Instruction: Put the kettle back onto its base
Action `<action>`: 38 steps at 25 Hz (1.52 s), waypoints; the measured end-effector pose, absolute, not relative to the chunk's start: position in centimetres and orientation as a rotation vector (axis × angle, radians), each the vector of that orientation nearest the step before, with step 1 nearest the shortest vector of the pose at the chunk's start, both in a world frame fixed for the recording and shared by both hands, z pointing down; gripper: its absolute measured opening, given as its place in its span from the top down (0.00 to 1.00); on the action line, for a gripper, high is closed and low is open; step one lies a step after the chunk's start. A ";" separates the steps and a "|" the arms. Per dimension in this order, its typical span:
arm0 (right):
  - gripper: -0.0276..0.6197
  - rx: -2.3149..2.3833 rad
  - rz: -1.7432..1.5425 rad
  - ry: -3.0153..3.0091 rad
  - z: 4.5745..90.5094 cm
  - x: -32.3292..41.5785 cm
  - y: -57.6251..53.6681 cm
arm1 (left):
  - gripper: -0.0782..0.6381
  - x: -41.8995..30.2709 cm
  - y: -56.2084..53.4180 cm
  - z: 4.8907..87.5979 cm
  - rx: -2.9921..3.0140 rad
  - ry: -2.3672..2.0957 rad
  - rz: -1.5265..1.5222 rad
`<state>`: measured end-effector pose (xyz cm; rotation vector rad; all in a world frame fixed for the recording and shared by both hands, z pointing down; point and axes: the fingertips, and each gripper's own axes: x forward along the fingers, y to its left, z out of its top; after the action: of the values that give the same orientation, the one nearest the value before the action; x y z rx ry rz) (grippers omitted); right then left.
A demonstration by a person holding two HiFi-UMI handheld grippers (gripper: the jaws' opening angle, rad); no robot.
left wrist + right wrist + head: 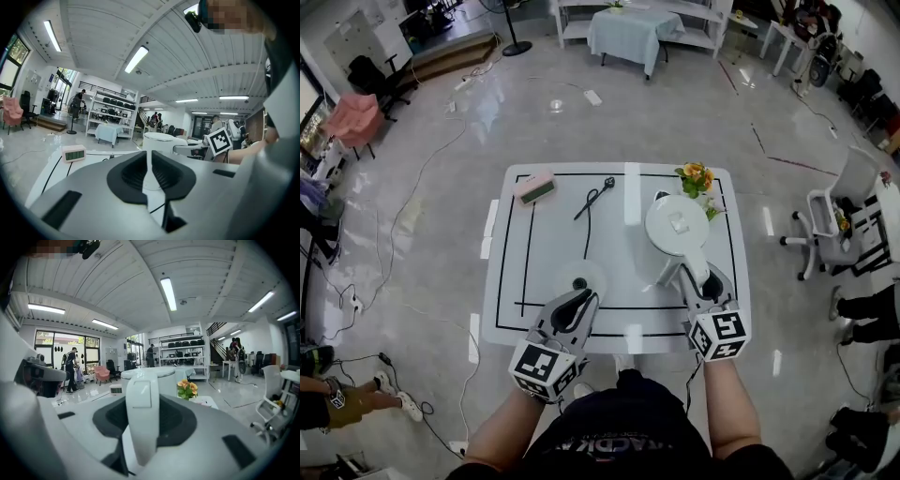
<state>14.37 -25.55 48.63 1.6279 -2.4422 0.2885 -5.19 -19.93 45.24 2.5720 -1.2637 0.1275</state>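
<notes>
The white kettle [673,232] stands upright on the right half of the table, its lid [151,373] level. My right gripper [694,275] is shut on the kettle's handle [139,423], which fills the space between the jaws. The round white base [578,277] with a dark centre lies to the kettle's left, near the front edge. My left gripper [580,298] reaches onto the base's near rim; its jaws stand almost together with a thin white strip between them [149,161]. The kettle [161,142] shows beyond them.
A small digital clock [534,187] [74,153] sits at the table's back left. A black cable [592,202] runs down the middle. A flower pot [697,178] [186,389] stands right behind the kettle. The table [511,281] carries black border lines. An office chair [839,220] is to the right.
</notes>
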 end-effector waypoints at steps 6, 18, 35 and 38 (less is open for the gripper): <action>0.75 1.581 0.254 -2.483 47.9 13.2 -26.0 | 0.89 -6.8 -19.9 45.3 2.527 -1.340 0.111; 0.75 1.417 0.176 -2.643 44.0 6.4 -26.1 | 0.89 -11.6 -17.2 43.6 2.451 -1.488 0.050; 0.76 1.122 0.149 -2.839 42.2 -4.9 -24.0 | 0.89 -17.9 -11.2 42.8 2.335 -1.692 0.026; 0.76 1.089 0.163 -2.852 42.4 -6.0 -23.8 | 0.89 -18.4 -10.4 42.9 2.313 -1.708 0.029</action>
<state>-5.96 -23.78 42.41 1.0890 -2.8519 0.1632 -18.37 -10.39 42.92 2.3132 -1.7084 0.0289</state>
